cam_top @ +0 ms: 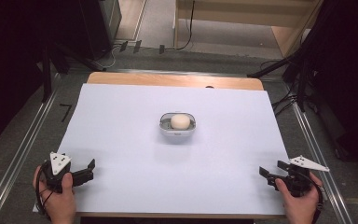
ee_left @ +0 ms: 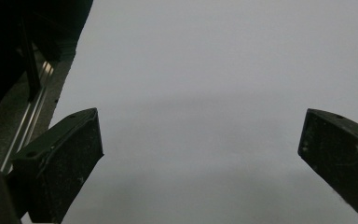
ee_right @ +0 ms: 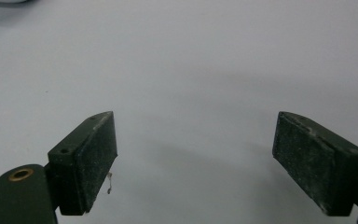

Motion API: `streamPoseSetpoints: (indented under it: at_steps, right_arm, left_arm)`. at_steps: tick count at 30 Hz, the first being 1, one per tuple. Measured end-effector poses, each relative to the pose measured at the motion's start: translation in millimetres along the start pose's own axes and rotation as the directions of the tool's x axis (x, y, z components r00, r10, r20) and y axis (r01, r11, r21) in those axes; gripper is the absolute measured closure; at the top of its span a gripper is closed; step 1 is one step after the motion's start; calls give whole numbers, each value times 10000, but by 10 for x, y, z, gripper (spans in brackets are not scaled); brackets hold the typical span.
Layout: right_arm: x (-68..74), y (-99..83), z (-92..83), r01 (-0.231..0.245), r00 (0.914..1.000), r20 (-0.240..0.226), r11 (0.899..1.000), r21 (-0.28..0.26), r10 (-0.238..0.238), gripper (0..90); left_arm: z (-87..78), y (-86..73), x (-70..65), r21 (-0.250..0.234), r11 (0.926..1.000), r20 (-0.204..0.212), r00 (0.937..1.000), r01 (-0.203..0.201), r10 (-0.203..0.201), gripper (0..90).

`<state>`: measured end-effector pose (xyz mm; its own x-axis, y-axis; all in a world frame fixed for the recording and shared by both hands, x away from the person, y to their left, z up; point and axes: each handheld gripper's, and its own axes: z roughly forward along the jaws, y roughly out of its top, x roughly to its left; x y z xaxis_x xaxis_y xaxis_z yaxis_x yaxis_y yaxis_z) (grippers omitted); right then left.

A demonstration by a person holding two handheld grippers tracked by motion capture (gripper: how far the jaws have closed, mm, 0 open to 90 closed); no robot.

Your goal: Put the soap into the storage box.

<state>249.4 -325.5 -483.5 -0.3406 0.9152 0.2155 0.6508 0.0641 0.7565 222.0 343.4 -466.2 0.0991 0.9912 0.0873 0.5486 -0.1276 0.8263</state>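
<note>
A small grey-white open case (cam_top: 178,125) with a cream round object (cam_top: 180,121) inside sits at the middle of the white sheet (cam_top: 135,154). My left gripper (cam_top: 92,169) rests at the sheet's near left corner, held by a hand, jaws wide apart and empty. My right gripper (cam_top: 271,175) lies at the near right corner, also held by a hand and open. The left gripper view has my left gripper (ee_left: 200,140) over bare white sheet. The right gripper view has my right gripper (ee_right: 196,140) over bare sheet too.
The white sheet covers a wooden table (cam_top: 172,80) whose far edge shows. Metal rails (cam_top: 23,149) run along both sides. Dark stands and cables (cam_top: 289,93) sit beyond the table's far right; dark equipment stands at the far left.
</note>
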Motion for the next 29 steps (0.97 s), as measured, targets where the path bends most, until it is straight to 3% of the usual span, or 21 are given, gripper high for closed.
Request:
streamPoseSetpoints:
  at_steps: [11,15,20,29]
  right_arm:
    - [-277,-171,-303,-310,9984,448,9984,-474,331,142]
    - [-342,-218,-364,-479,9980,369,9966,-673,505,142]
    - [-355,-251,-389,-780,9962,300,9923,-965,812,142]
    - [-364,-281,-343,-1011,9941,301,9911,-871,1041,143]
  left_arm:
    - [4,2,-12,43,9999,-66,9999,-121,122,1]
    - [2,3,-3,65,10000,-24,10000,-48,48,1]
    - [-13,-3,31,-84,9997,200,9995,227,-226,1]
    - [-11,-4,22,-73,9999,103,9998,141,-140,1]
